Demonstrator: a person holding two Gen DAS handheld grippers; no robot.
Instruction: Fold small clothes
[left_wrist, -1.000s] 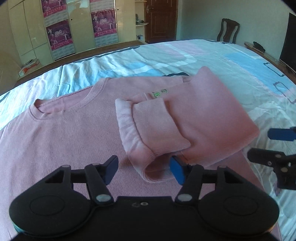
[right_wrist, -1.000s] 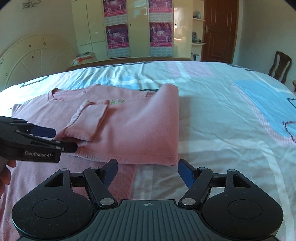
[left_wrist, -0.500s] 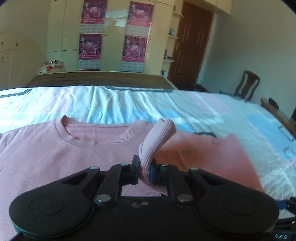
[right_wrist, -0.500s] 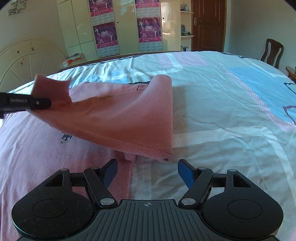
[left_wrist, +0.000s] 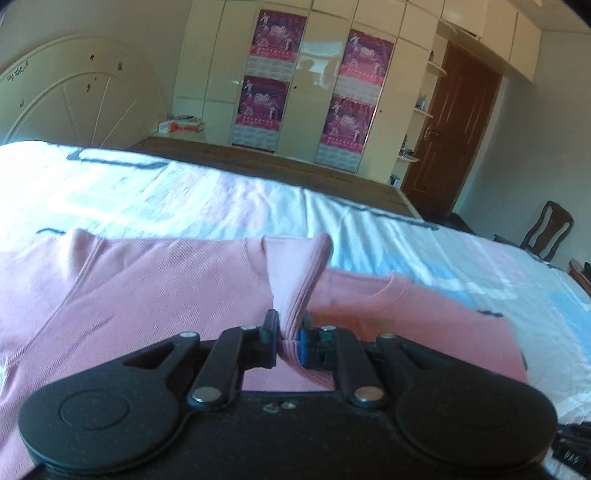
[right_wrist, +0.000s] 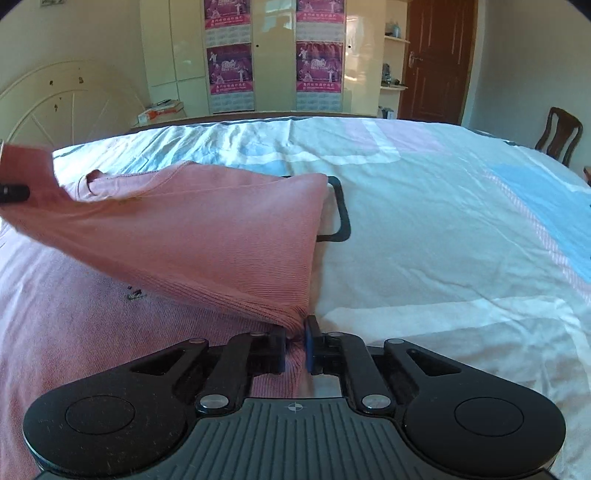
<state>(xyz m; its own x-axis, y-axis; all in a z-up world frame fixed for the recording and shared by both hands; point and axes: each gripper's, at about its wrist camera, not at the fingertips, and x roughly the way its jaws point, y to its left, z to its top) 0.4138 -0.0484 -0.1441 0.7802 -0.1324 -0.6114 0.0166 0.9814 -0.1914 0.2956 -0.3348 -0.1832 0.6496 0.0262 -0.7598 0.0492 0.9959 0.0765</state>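
1. On the bed (left_wrist: 229, 199), the left gripper (left_wrist: 287, 338) is pinching a ribbed fold of the pink sweater (left_wrist: 147, 295), jaws closed on it.
2. Beside the bed's bare sheet, the right gripper (right_wrist: 294, 347) is clamping the sweater's lifted side panel; folding looks partway done, and no containers are showing.

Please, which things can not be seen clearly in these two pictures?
- Left wrist view: the near hem of the pink sweater is hidden behind the left gripper.
- Right wrist view: the left gripper is cut off by the left edge.
- Right wrist view: the dark mark on the sweater is too small to identify.
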